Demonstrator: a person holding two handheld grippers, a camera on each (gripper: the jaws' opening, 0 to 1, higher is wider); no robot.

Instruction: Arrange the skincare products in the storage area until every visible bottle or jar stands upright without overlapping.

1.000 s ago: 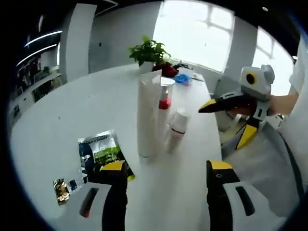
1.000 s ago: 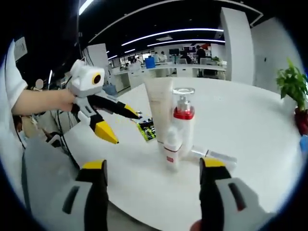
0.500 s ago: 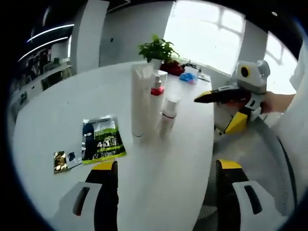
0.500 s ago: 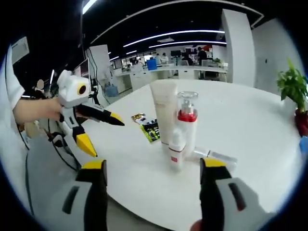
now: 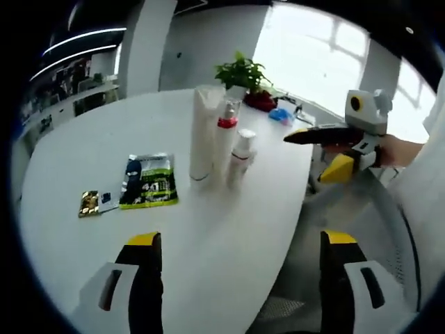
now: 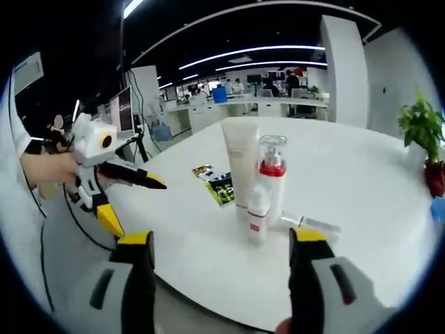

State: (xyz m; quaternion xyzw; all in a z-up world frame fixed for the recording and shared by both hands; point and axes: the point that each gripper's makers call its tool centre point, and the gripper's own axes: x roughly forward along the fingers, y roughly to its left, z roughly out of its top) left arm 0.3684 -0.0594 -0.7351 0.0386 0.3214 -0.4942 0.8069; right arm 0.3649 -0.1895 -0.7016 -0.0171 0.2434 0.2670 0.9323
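Three skincare items stand upright close together on the white round table (image 5: 83, 153): a tall white tube (image 5: 202, 132) (image 6: 241, 163), a clear pump bottle with a red collar (image 5: 225, 142) (image 6: 272, 177), and a small white bottle with a red band (image 5: 240, 157) (image 6: 258, 219). A slim clear item (image 6: 313, 225) lies flat on the table behind them. My left gripper (image 5: 240, 239) (image 6: 128, 195) is open with nothing between its jaws, back from the table's edge. My right gripper (image 6: 221, 236) (image 5: 327, 149) is open too and holds nothing, off the table's rim.
A green and black sachet (image 5: 148, 181) (image 6: 222, 189) and a small gold packet (image 5: 90, 202) lie flat left of the bottles. A potted plant (image 5: 243, 72) (image 6: 421, 122) and a blue thing (image 5: 281, 115) sit at the far edge. Office desks stand beyond.
Both grippers have drawn back from the bottles, so the group looks smaller and more of the table shows. The bottles and sachets have stayed in place.
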